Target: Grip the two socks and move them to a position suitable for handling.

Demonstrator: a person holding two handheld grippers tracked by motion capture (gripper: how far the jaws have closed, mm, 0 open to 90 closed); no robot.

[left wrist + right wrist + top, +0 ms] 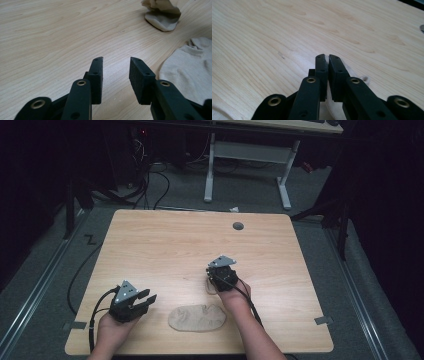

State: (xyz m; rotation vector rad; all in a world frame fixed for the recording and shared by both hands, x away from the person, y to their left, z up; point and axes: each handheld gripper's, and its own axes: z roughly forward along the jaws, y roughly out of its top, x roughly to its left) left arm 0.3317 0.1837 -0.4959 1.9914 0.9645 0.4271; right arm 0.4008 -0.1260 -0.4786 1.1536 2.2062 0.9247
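The left gripper (116, 60) has its fingers spread apart and empty above the wooden table (165, 245). A beige sock (196, 317) lies flat between the hands. The right gripper (327, 57) has its jaws pinched nearly together on a second bunched sock (162, 13).

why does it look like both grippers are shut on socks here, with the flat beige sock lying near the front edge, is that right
Not quite. The right gripper is shut on a sock, but the left gripper is open and holds nothing, as the left gripper view shows. The flat beige sock lies near the front edge.

A light wooden table (165, 245) bears a flat beige sock (196, 318) and a bunched one (162, 13).
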